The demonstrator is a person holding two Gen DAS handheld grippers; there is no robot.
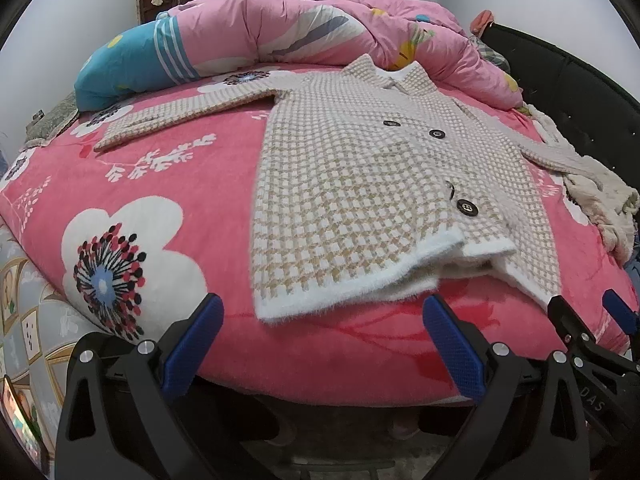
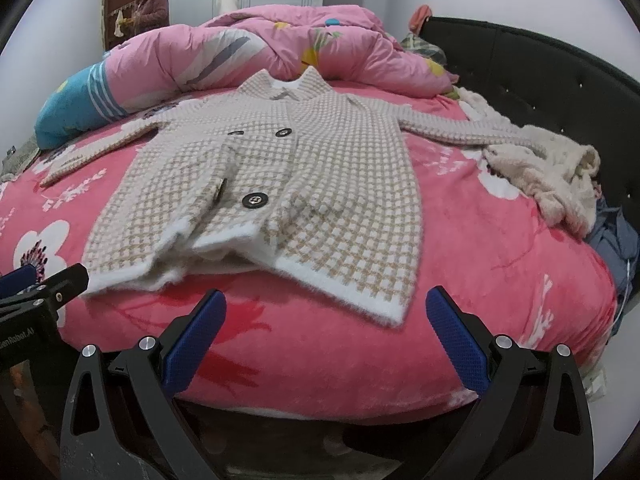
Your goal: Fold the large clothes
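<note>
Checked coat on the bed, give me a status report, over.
Left tongs and right tongs open, empty, short of the hem. Checked coat flat, sleeves spread, unfolded. Cream garment overlaps one sleeve end.

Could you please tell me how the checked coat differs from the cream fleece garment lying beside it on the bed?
The checked coat lies spread flat with sleeves out; the cream fleece garment is crumpled in a heap. The coat has a beige-and-white check and dark buttons; the fleece is plain, with no buttons showing. The coat looks larger. Both rest on the pink floral blanket, untouched by either claw.
</note>
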